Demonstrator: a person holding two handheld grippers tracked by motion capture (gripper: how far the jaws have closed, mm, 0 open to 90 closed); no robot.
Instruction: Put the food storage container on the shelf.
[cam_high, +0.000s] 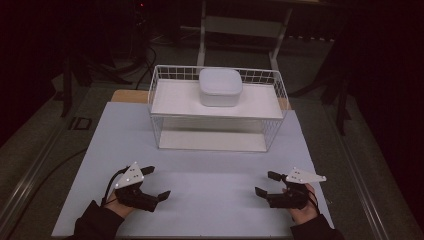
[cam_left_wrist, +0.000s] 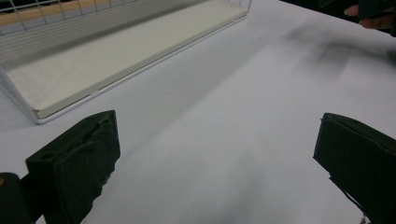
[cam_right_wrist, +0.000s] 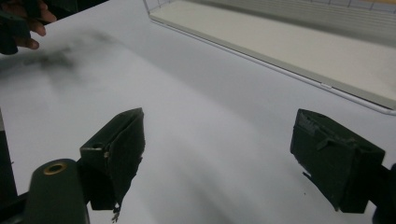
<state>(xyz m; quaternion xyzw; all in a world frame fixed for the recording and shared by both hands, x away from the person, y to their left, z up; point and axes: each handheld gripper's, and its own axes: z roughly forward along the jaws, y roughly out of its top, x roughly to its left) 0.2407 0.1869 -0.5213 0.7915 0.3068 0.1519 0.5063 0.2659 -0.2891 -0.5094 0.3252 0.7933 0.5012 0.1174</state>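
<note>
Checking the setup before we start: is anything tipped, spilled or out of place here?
Nothing stands out. The white tub sits upright on the wire rack's top shelf, and both claws, left and right, rest open on the table.

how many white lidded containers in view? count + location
1. The white lidded container sits on the upper shelf of the wire rack, near its middle and towards the back. The lower shelf looks bare; nothing seems hidden.

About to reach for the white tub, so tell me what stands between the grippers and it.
The white lidded plastic tub sits on the white wire rack's upper shelf, behind its low front wire rim. Only bare table lies between both open grippers, left and right, and the rack.
</note>
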